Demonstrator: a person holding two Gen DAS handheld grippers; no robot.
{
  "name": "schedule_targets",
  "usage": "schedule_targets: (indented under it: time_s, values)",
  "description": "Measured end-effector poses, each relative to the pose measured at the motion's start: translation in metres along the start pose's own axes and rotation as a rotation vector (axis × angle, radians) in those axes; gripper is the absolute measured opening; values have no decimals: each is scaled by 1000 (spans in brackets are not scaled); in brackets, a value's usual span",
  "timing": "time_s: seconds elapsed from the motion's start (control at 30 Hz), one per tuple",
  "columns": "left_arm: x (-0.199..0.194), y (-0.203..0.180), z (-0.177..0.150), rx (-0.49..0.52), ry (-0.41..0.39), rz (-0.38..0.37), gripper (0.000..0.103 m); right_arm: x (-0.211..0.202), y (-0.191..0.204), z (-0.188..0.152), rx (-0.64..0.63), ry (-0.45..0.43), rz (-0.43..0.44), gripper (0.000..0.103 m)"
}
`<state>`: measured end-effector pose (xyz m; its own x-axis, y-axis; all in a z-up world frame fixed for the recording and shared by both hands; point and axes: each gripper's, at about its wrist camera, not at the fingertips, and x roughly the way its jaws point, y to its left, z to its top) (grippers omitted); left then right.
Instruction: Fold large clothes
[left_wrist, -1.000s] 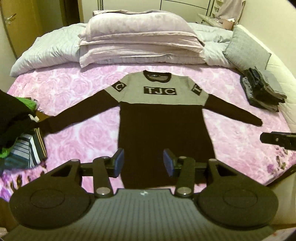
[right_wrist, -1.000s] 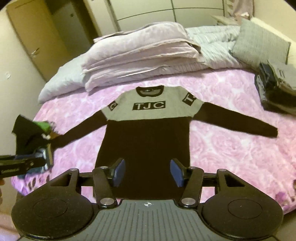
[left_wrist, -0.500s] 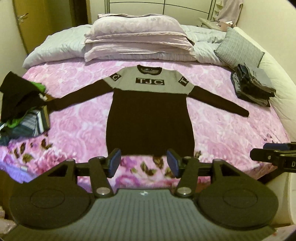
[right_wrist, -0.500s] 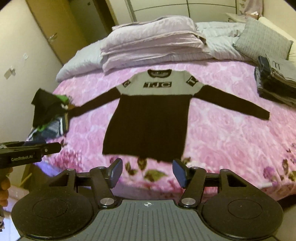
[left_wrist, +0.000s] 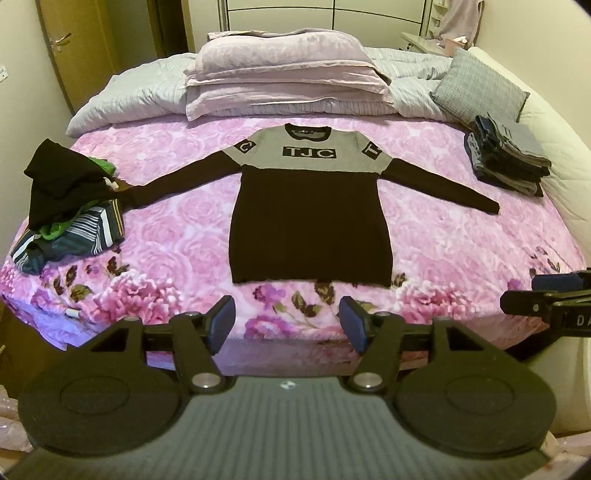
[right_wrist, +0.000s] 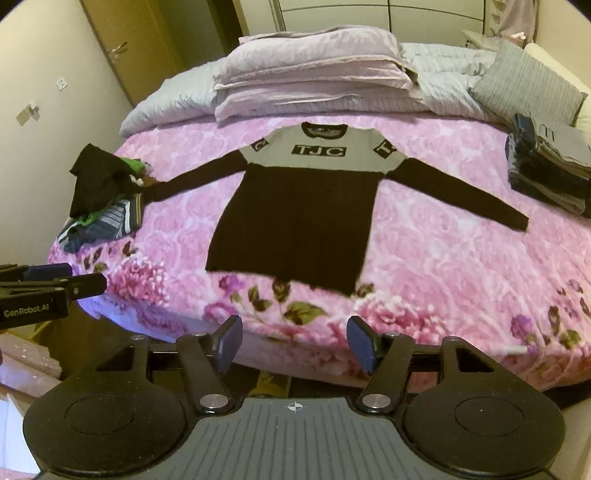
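Black-and-grey sweater (left_wrist: 310, 221) lies flat on the bed (left_wrist: 461, 251); left tongs (left_wrist: 287, 322) and right tongs (right_wrist: 294, 344) hover spread, empty, near its hem.

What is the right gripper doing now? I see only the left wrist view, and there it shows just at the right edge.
Observer: The right gripper is open and holds nothing; its blue pads stand wide apart.
Operator: Is it already over the sweater?
Observer: No. The sweater lies flat farther up the bed, and its hem is beyond the pads. Between the pads only the near edge of the flowered blanket shows.
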<state>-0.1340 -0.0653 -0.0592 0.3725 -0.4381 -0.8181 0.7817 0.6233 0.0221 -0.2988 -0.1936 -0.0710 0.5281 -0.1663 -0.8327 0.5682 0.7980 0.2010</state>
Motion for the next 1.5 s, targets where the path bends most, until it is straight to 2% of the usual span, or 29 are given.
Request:
schedule_targets:
  time_s: [0.27,0.77,1.27,1.5]
  values:
    - [-9,1,-12,13,4,0,59,-3,8,-10,-1,18,-3,60]
    - [-17,6,-15,19,-11,-8,59,-11,16,-14,-7,-5,-16,60]
    - [-9,-5,-7,17,-22,-19,59,-9,9,-4,-10,-27,-17,60]
    - [13,1,8,-3,-10,-19,59,9,1,17,-17,-16,-18,60]
